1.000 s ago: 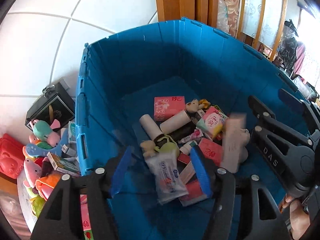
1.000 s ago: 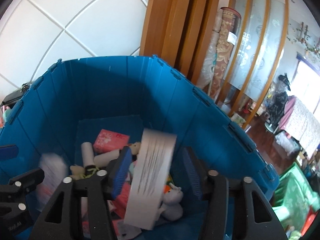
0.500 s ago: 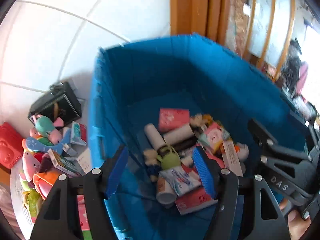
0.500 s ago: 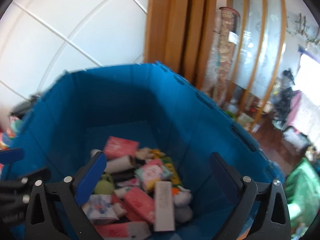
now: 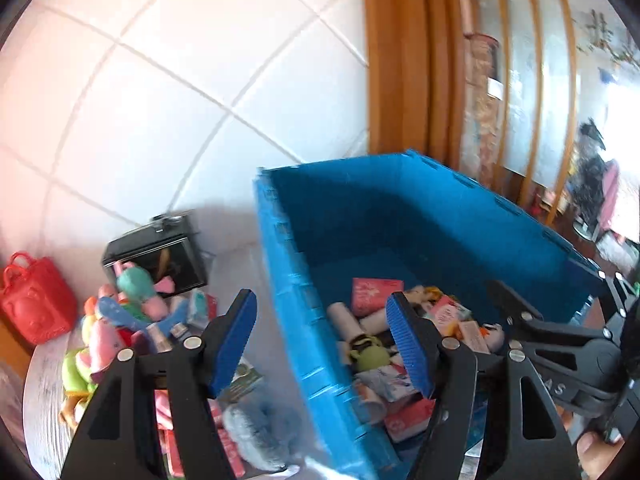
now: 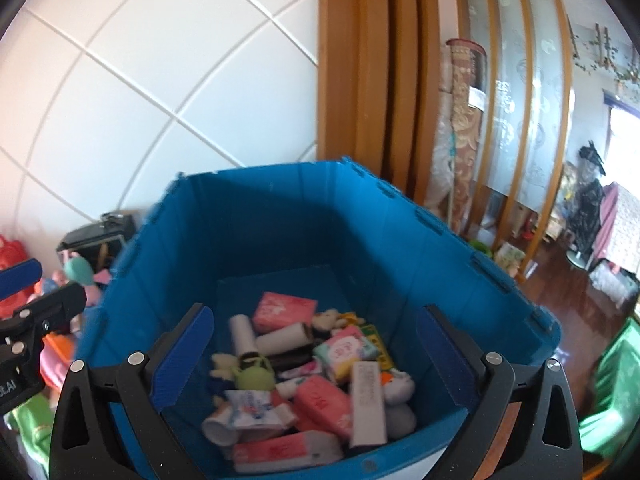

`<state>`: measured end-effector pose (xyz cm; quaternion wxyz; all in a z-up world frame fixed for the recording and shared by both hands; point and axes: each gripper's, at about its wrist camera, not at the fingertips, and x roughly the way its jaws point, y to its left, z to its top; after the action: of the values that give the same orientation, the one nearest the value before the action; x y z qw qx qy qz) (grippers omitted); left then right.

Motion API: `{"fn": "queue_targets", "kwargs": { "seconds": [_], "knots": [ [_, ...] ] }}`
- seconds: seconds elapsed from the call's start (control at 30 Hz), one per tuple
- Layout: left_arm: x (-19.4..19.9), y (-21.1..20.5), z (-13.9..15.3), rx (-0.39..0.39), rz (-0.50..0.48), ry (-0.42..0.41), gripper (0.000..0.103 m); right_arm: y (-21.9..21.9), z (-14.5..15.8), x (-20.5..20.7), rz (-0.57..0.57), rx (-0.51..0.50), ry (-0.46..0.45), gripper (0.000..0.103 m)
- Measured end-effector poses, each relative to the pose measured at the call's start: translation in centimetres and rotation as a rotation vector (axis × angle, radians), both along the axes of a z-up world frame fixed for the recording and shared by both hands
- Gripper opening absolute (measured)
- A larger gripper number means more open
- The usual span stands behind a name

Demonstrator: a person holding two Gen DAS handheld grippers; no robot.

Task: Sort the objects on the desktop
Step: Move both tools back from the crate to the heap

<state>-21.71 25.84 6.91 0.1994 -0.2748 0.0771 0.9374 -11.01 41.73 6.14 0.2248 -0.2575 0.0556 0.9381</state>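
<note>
Both grippers had let go and drawn back: the white box [image 6: 367, 404] now lay in the blue crate [image 6: 448, 264], long axis running twelve to six. The right gripper [image 6: 316, 364] stood wide open and empty over it. The left gripper [image 5: 322, 342], partly open and empty, straddled the crate's wall, nearer the unsorted toys [image 5: 132, 312] at its nine o'clock.

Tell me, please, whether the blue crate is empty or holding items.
Holding items: the blue crate has small boxes and packets piled on its floor, well below the rim.
</note>
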Motion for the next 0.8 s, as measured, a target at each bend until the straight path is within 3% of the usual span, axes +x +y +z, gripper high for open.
{"fn": "queue_targets", "kwargs": {
  "seconds": [0.27,0.5,0.8],
  "knots": [
    [-0.4,-7.7,-0.5,0.027,0.129,-0.004,0.067,-6.0,-0.2,0.2,0.123,-0.029,0.022,0.103],
    [-0.4,-17.2,-2.5,0.064,0.254,-0.038,0.067,-13.0,-0.4,-0.8,0.271,-0.023,0.035,0.103],
    [0.9,-30.7,-7.2,0.008,0.435,-0.091,0.067,-22.8,-3.3,-2.2,0.457,-0.041,0.004,0.103]
  ]
}}
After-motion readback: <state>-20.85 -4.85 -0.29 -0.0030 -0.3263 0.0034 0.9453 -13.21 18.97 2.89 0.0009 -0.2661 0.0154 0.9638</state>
